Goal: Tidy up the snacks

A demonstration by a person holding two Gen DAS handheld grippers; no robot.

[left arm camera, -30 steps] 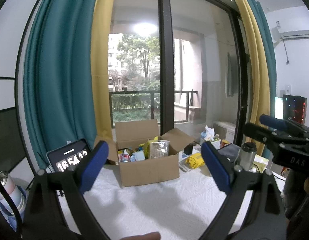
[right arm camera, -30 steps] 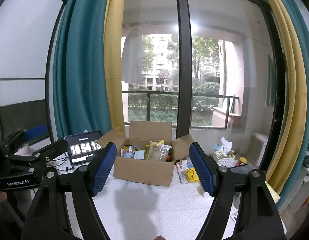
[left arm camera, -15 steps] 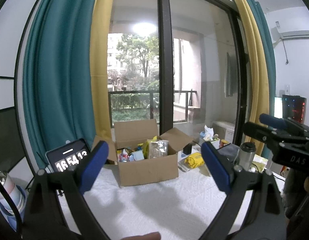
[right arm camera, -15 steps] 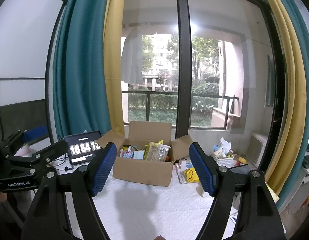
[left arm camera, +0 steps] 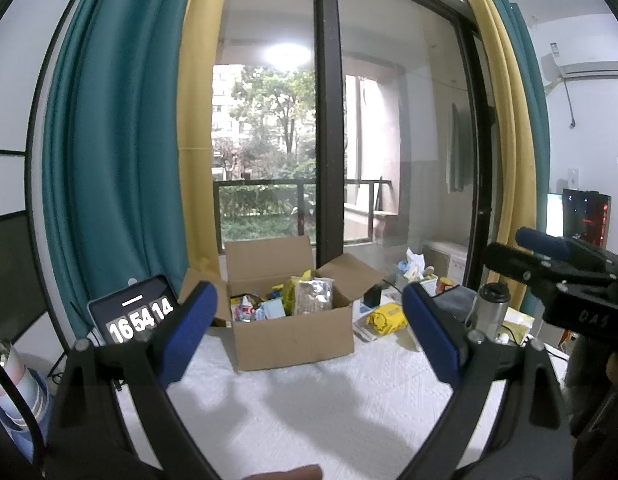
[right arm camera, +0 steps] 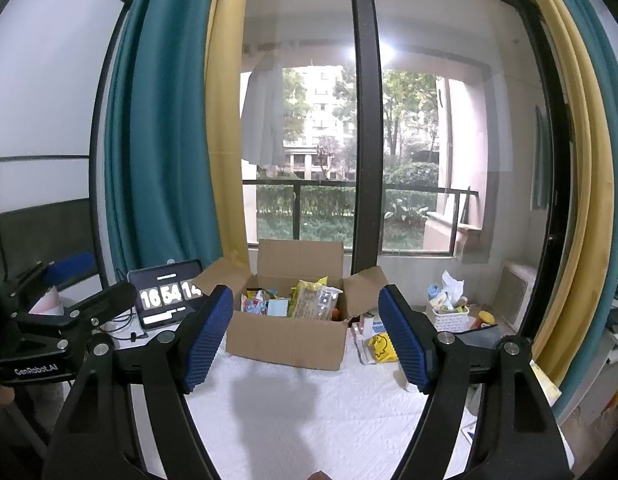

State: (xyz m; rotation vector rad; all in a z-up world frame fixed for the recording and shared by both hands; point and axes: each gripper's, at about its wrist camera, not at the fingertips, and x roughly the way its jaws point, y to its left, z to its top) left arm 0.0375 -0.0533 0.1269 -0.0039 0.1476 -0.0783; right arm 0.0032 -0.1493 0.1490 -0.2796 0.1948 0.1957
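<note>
We hold the left gripper (left arm camera: 309,334) and right gripper (right arm camera: 307,338) wide open and empty, both aimed at the cardboard box (right arm camera: 287,336) of snacks (right arm camera: 315,302) straight ahead across the white-covered bench (right arm camera: 309,412), neither clearly nearer.

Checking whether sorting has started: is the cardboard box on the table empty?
No, the cardboard box stands open on the white table with several snack packets inside it.

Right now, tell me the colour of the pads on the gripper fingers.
Blue, ribbed pads on black fingers; clearest in the right wrist view.
</note>
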